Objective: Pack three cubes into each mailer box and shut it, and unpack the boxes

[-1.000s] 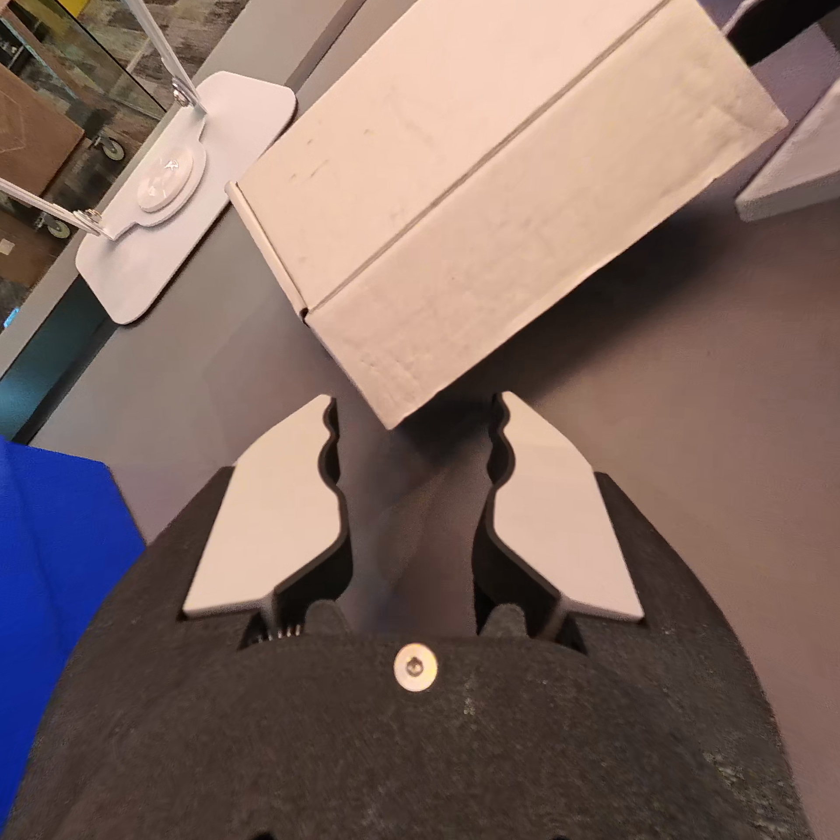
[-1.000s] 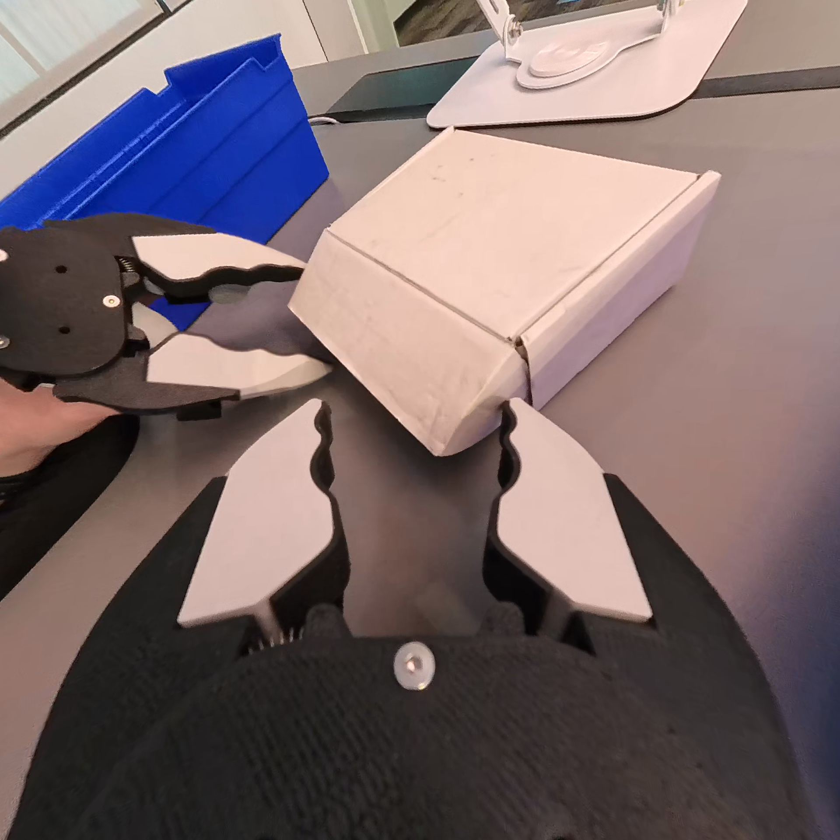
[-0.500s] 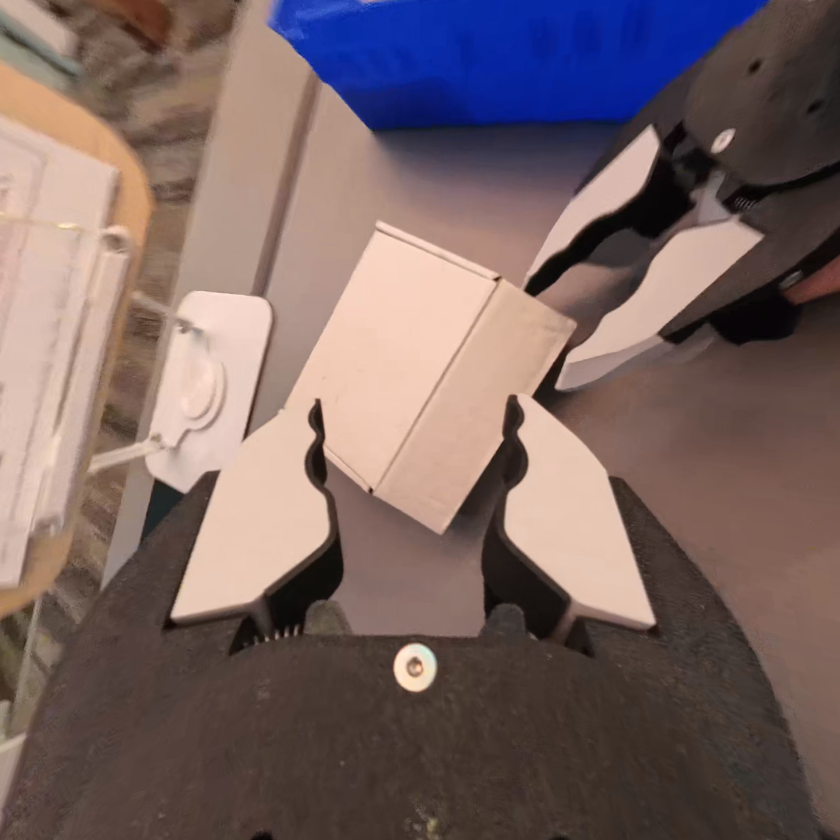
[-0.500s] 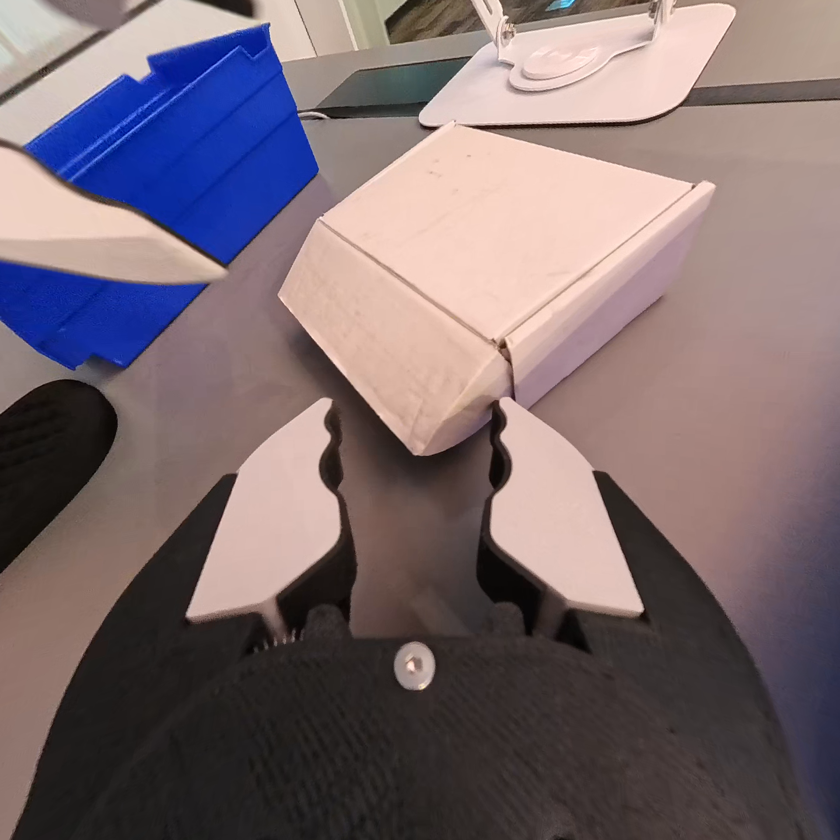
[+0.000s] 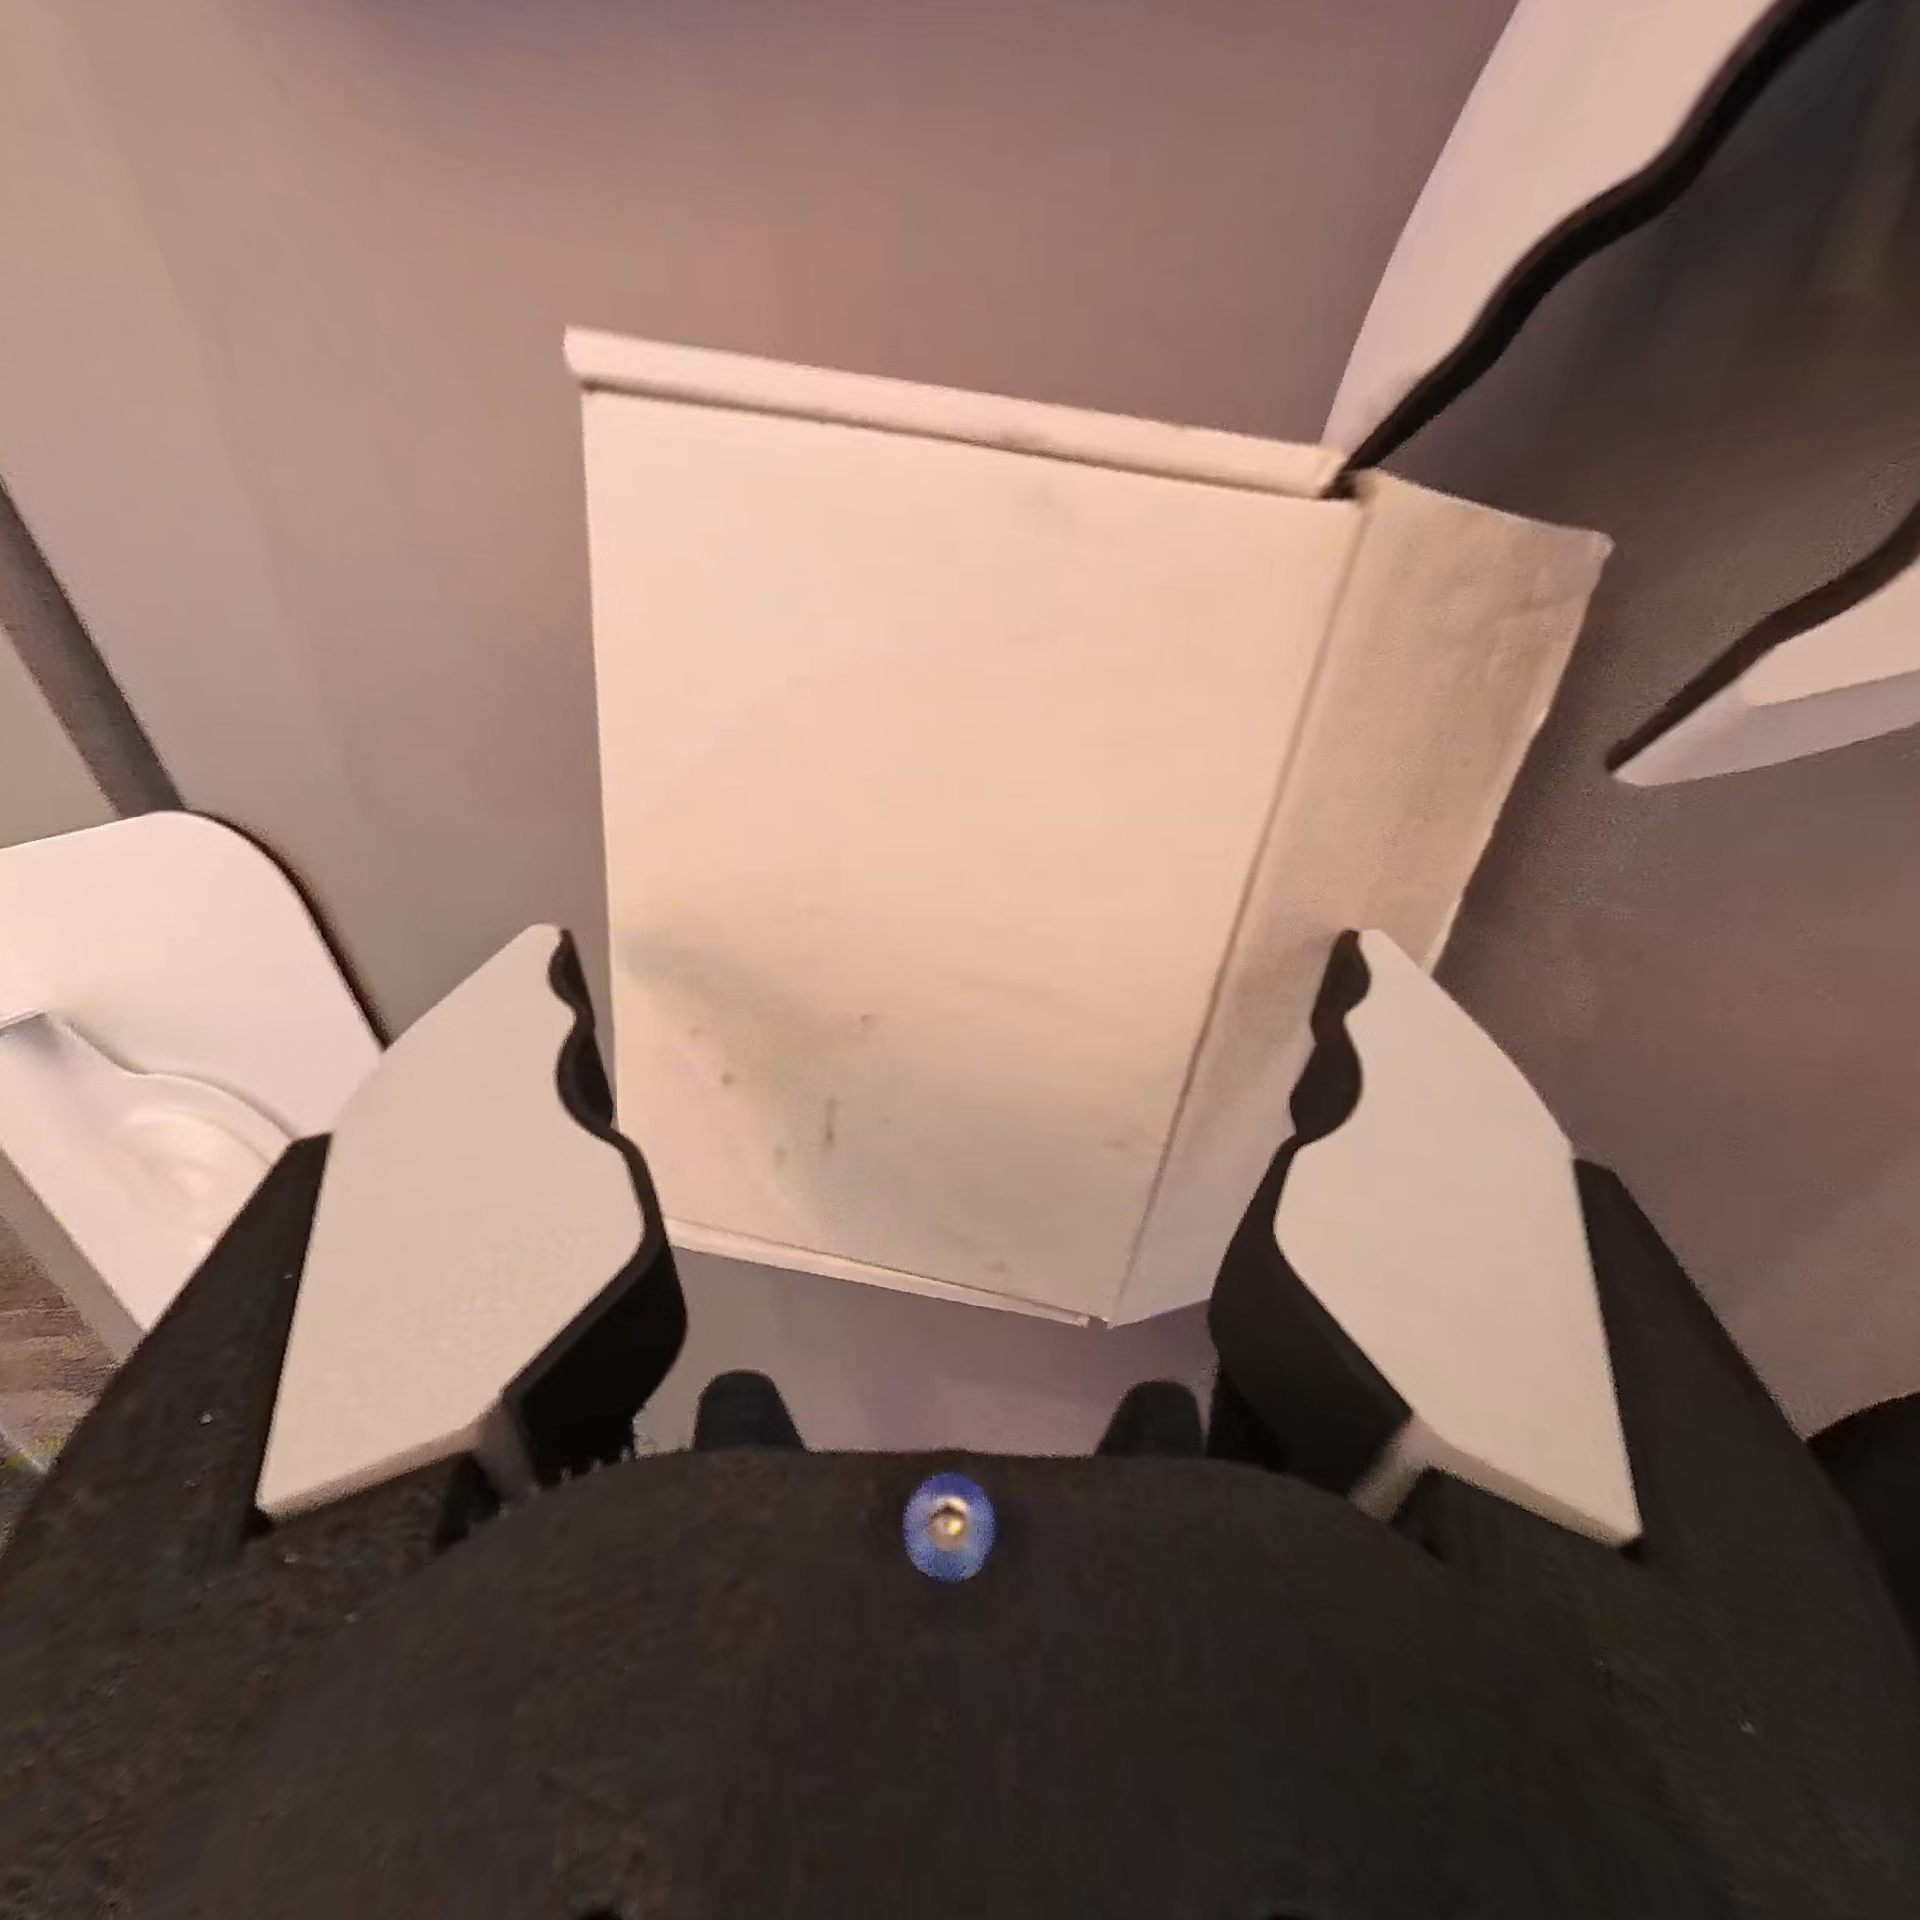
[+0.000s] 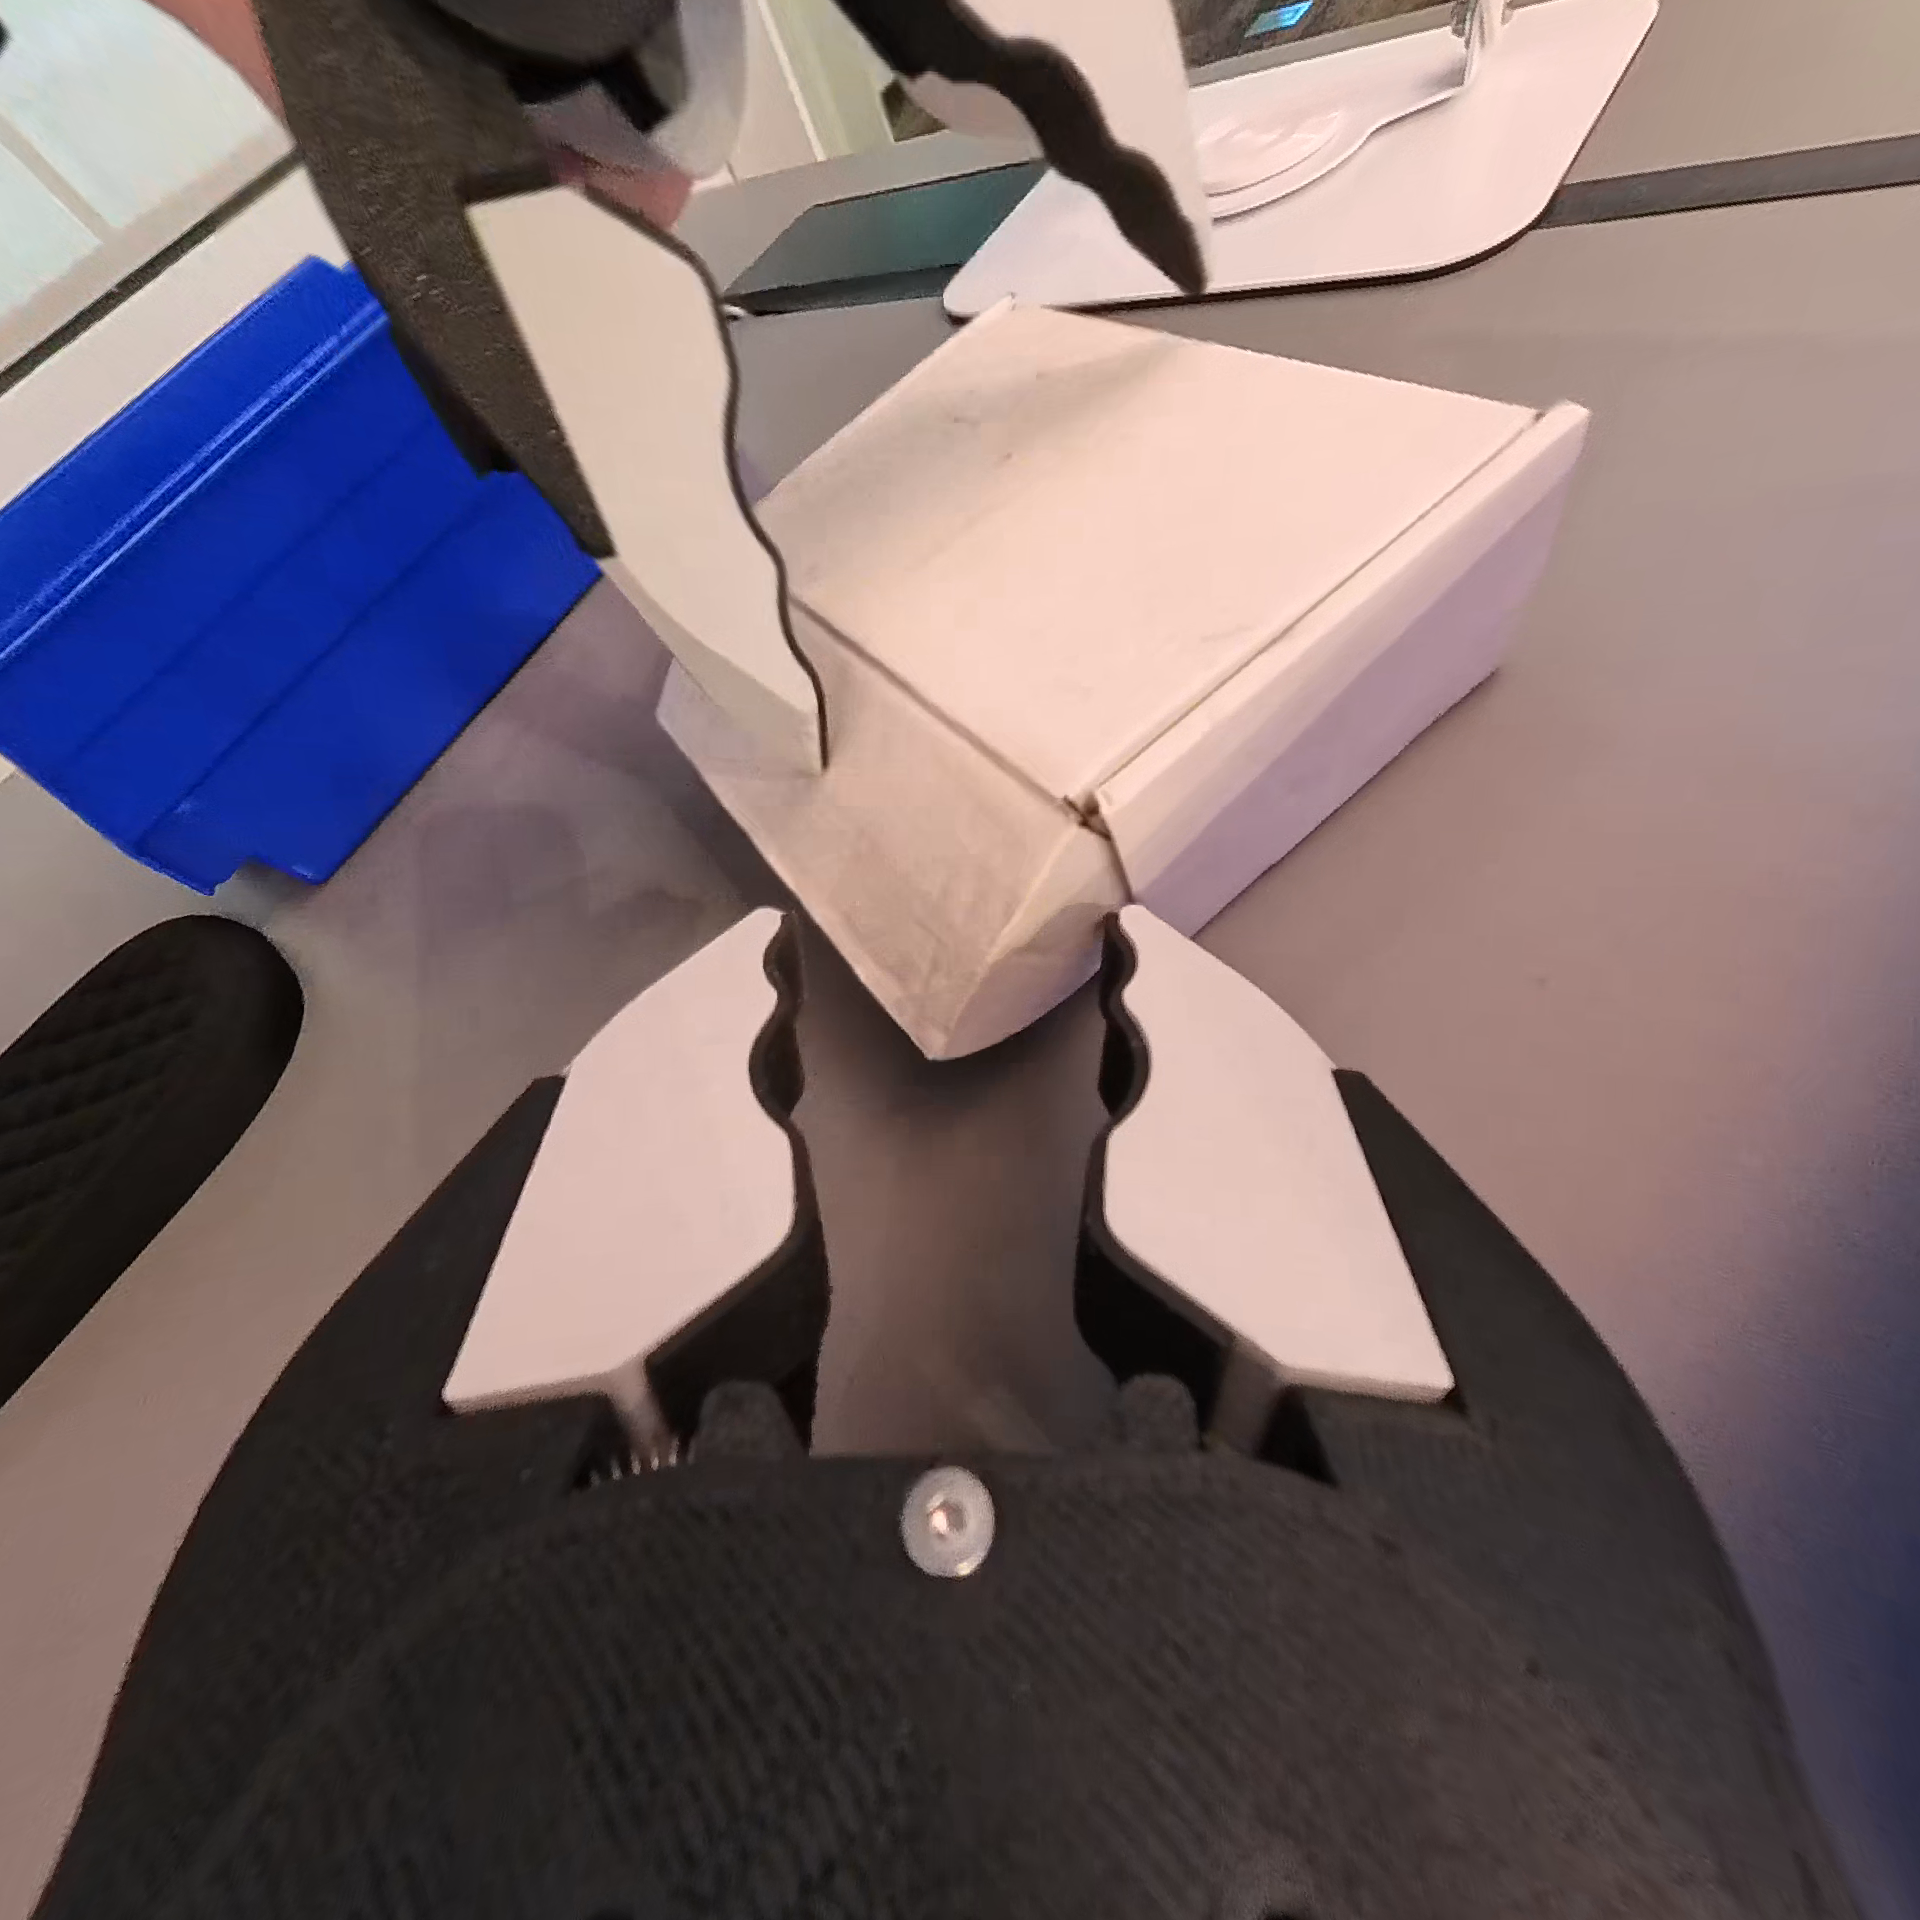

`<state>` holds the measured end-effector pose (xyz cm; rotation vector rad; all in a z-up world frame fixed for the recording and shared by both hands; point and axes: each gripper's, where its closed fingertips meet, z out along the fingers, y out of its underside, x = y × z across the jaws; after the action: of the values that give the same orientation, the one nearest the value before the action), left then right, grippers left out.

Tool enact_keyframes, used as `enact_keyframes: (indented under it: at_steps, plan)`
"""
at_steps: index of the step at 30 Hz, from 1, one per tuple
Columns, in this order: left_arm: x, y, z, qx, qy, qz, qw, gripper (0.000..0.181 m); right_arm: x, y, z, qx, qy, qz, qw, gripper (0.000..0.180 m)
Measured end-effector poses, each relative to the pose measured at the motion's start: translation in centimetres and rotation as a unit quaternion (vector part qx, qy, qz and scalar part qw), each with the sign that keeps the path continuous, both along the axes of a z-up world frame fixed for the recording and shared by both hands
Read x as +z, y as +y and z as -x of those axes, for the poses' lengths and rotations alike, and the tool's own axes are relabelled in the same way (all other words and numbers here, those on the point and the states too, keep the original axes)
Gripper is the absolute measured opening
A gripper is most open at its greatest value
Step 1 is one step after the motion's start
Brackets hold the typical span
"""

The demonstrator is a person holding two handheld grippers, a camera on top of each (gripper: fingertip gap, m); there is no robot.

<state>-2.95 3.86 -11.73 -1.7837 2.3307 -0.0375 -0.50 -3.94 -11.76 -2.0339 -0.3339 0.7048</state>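
The closed white mailer box [image 6: 1195, 582] is seen at frame centre on the grey bench [image 6: 1610, 935]. Both tongs, left [image 5: 956, 956] and right [image 6: 951, 930], are spread, grasping nothing. The cardboard is judged light, stiff yet dentable; its creased front flap [image 6: 925, 873] should be taken at the edge.

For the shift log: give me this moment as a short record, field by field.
box: white mailer box, shut, flat on grey table
left gripper: left gripper, open, above the box, fingers straddling its lid
right gripper: right gripper, open, low at the box's near corner, holding nothing
bin: blue bin, left of the box in the right wrist view
cubes: none visible
stand: white stand base behind the box
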Motion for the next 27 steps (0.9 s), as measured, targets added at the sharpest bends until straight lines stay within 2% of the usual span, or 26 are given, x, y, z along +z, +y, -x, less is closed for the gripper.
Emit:
enact_keyframes:
  at_steps: [1, 10, 18, 23, 27]
  plan:
    - [-0.2, 0.0, 0.0, 0.004, 0.004, 0.013, 1.0, 0.13, -0.1, 0.0, 0.0, 0.001, -0.002, 0.001, 1.0, 0.056]
    - [-1.4, 0.3, 0.3, 0.017, 0.022, 0.087, 0.996, 0.138, -0.2, 0.1, 0.2, 0.004, -0.003, 0.006, 1.0, 0.051]
    - [-1.4, 0.1, 0.2, 0.025, 0.001, 0.096, 0.995, 0.138, -0.6, 0.3, 0.1, 0.005, 0.016, 0.033, 0.999, 0.051]
    - [-1.5, 0.0, 0.4, 0.027, 0.015, 0.088, 0.996, 0.138, -0.9, 0.4, -0.1, 0.007, -0.022, 0.024, 0.999, 0.04]
    - [-1.6, -0.1, 0.6, 0.023, 0.031, 0.078, 0.996, 0.138, -1.0, 0.3, 0.2, 0.022, -0.047, 0.013, 0.999, 0.039]
